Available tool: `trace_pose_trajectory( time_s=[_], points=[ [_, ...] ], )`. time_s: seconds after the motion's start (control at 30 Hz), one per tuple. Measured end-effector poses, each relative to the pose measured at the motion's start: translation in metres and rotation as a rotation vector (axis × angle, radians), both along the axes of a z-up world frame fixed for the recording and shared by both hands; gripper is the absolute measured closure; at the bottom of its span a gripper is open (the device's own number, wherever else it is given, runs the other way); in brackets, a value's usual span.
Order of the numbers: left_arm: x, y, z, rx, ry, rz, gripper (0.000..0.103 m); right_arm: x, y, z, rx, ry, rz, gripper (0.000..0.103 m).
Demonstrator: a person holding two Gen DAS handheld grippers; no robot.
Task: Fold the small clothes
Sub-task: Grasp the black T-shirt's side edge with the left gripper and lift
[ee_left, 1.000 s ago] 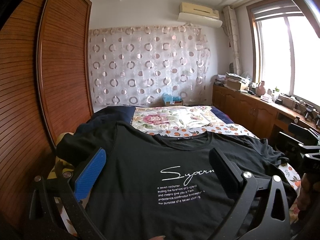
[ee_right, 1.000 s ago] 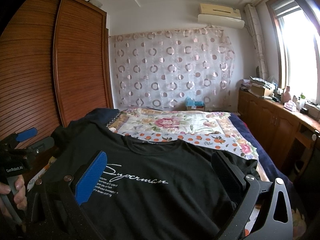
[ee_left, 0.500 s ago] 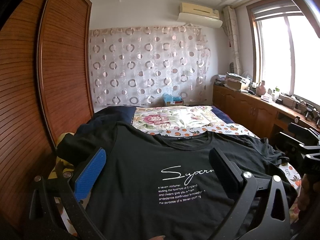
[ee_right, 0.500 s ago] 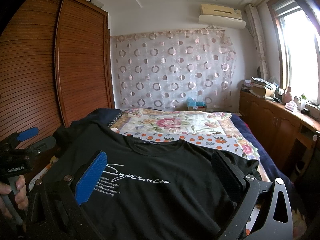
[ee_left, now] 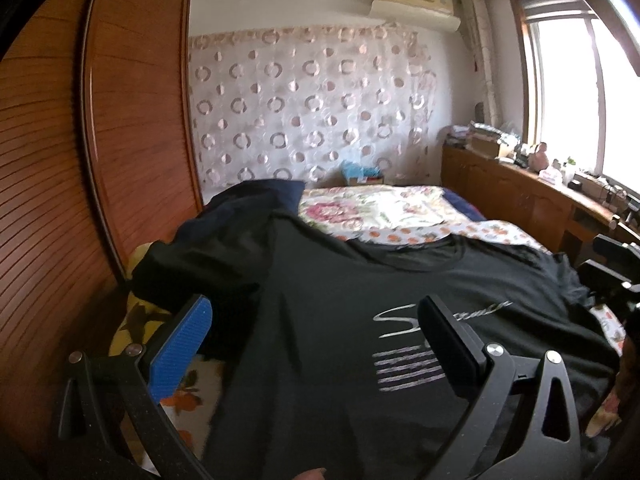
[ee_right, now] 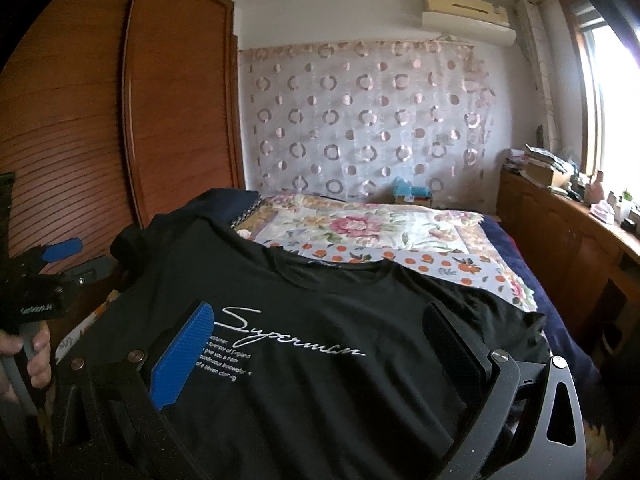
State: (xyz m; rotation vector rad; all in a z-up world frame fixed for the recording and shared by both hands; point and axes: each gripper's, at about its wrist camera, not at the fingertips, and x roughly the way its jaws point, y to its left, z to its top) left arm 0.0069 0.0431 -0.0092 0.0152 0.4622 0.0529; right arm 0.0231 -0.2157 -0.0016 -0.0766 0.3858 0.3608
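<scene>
A black T-shirt [ee_left: 340, 280] with white script print lies spread face up on the bed, collar at the far side; in the right wrist view the T-shirt [ee_right: 360, 300] fills the foreground. My left gripper [ee_left: 316, 344] hovers open over the shirt's near left part, nothing between its fingers. Its left sleeve [ee_left: 192, 272] bunches toward the wardrobe. My right gripper [ee_right: 320, 352] is open above the near right part, framing the print. The right gripper [ee_left: 604, 258] shows at the far right of the left view. A hand [ee_right: 32, 352] holds the left gripper [ee_right: 76, 262].
A floral quilt [ee_right: 360, 228] covers the bed beyond the collar, with a dark blue blanket [ee_left: 256, 200] at the far left. A wooden wardrobe [ee_left: 120, 120] stands close on the left. A low wooden cabinet [ee_left: 520, 196] with clutter runs under the window on the right.
The left gripper has swung leftward, so the print now sits behind its right finger and the view is blurred. The right gripper has shifted only slightly. Both stay open.
</scene>
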Motion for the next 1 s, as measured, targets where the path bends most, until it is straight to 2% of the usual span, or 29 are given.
trace_pose_trajectory(
  time_s=[0.37, 0.47, 0.63, 0.77, 1.0],
  points=[
    [0.012, 0.061, -0.024, -0.032, 0.052, 0.02, 0.001, 0.023, 0.009, -0.01, -0.052, 0.027, 0.066, 0.0],
    [0.017, 0.077, -0.026, -0.033, 0.059, 0.027, 0.009, 0.029, 0.006, -0.013, -0.052, 0.048, 0.078, 0.0],
    [0.036, 0.095, -0.027, -0.016, 0.078, 0.04, 0.03, 0.039, 0.007, -0.012, -0.076, 0.076, 0.102, 0.0],
    [0.06, 0.11, -0.03, 0.008, 0.088, 0.059, 0.032, 0.046, 0.017, -0.007, -0.092, 0.088, 0.131, 0.0],
    [0.093, 0.136, -0.04, -0.03, 0.155, 0.079, 0.053, 0.044, 0.015, -0.004, -0.087, 0.093, 0.17, 0.0]
  ],
)
